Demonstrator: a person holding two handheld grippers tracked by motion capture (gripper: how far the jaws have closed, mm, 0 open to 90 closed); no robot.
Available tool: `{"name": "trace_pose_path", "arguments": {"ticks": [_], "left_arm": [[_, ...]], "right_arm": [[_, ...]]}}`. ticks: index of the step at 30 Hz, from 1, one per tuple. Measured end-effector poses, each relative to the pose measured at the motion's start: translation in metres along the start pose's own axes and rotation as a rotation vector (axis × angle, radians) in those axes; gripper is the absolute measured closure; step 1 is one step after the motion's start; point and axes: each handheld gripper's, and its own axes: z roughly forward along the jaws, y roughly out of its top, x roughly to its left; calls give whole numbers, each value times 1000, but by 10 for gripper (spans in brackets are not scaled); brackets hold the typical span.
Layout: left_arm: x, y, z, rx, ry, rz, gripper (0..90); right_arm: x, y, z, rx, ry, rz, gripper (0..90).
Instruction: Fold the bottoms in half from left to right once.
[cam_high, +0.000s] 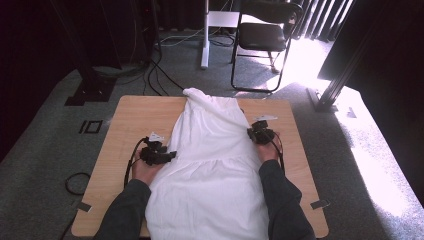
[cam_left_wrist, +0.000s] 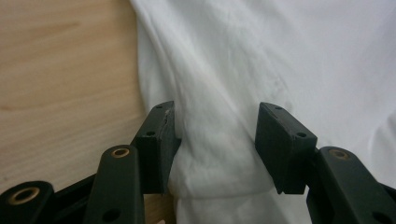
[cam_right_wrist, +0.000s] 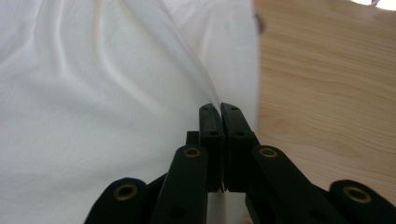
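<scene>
Right gripper (cam_right_wrist: 219, 109) pinched on the white garment's (cam_high: 212, 165) edge, left gripper (cam_left_wrist: 215, 126) open astride the other edge

Seen from above, both forearms come in low over the wooden table (cam_high: 135, 112); the right gripper's jaws are clamped together on a raised fold at the cloth's right edge, while the left gripper's jaws stand apart with a bunched fold between them, one pad against it. Spread lengthwise down the table's middle, the garment narrows toward the far edge; beyond stands a black chair (cam_high: 265, 35) on grey carpet
</scene>
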Motion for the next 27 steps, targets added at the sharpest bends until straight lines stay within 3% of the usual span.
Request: {"name": "trace_pose_path", "arguments": {"ticks": [1,4,10,14,21,23,24,25,26,27], "left_arm": [[0,-2,2,-1,-4,-5,498],[1,0,0,-7,1,1,486],[9,21,-4,-66,38,-15,415],[15,43,17,-33,36,-34,407],[19,49,39,23,63,-58,415],[16,47,41,24,59,-39,459],[16,47,41,24,59,-39,526],[14,44,38,32,80,-2,607],[14,44,38,32,80,-2,701],[14,40,34,37,51,-4,771]], "right_arm": [[-9,-7,7,34,-6,40,845],[-11,-17,19,87,-26,43,846],[-8,-21,24,95,-33,35,868],[-13,-22,24,86,-11,65,864],[-13,-22,24,83,-5,69,863],[-14,-27,24,56,1,89,861],[-14,-27,24,56,1,89,861],[-14,-28,23,50,6,97,861],[-14,-28,23,50,6,97,861],[-14,-30,20,56,13,100,861]]}}
